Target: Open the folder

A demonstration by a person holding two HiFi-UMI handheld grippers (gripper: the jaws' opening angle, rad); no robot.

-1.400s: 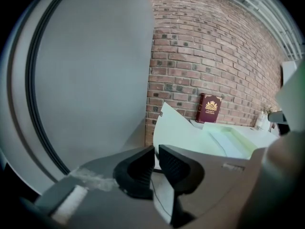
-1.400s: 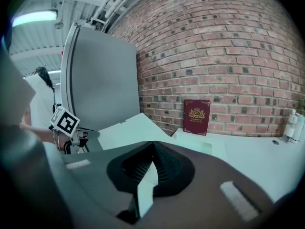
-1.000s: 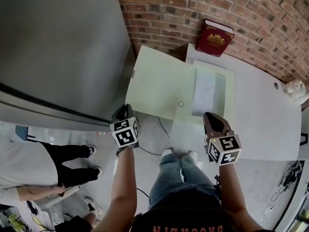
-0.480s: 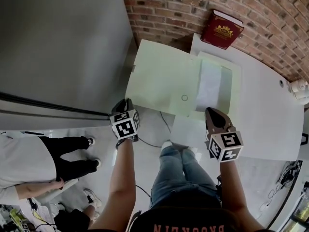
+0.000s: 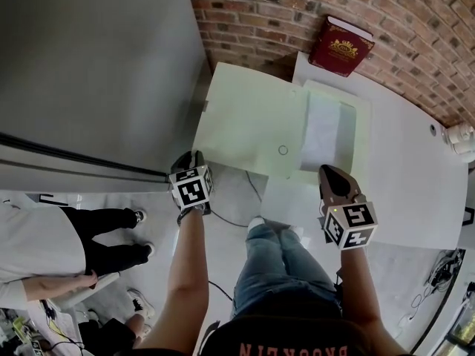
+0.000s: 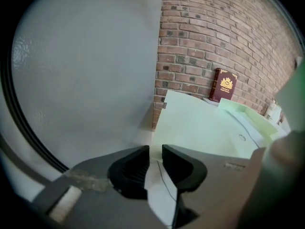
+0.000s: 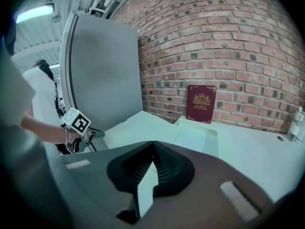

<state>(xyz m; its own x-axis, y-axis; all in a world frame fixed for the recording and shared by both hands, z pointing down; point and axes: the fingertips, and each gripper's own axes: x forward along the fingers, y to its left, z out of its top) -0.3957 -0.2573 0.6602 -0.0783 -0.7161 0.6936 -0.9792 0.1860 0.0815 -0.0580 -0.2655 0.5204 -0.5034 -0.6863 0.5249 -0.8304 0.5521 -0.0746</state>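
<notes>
The pale green folder lies open on the white table. Its cover is spread out to the left past the table's edge, and white sheets lie in its right half. My left gripper sits just in front of the cover's near-left corner; in the left gripper view the folder lies beyond the tips. The jaws of the left gripper are opening, with a narrow gap and only floor between them. My right gripper is shut and empty at the folder's near edge.
A dark red book leans on the brick wall behind the folder. A tall grey cabinet side stands close on the left. A person stands at lower left. A white bottle is at the table's right edge.
My left gripper has sunk a little beside the cover's near-left corner and its jaws have parted slightly. The right gripper has stayed where it was.
</notes>
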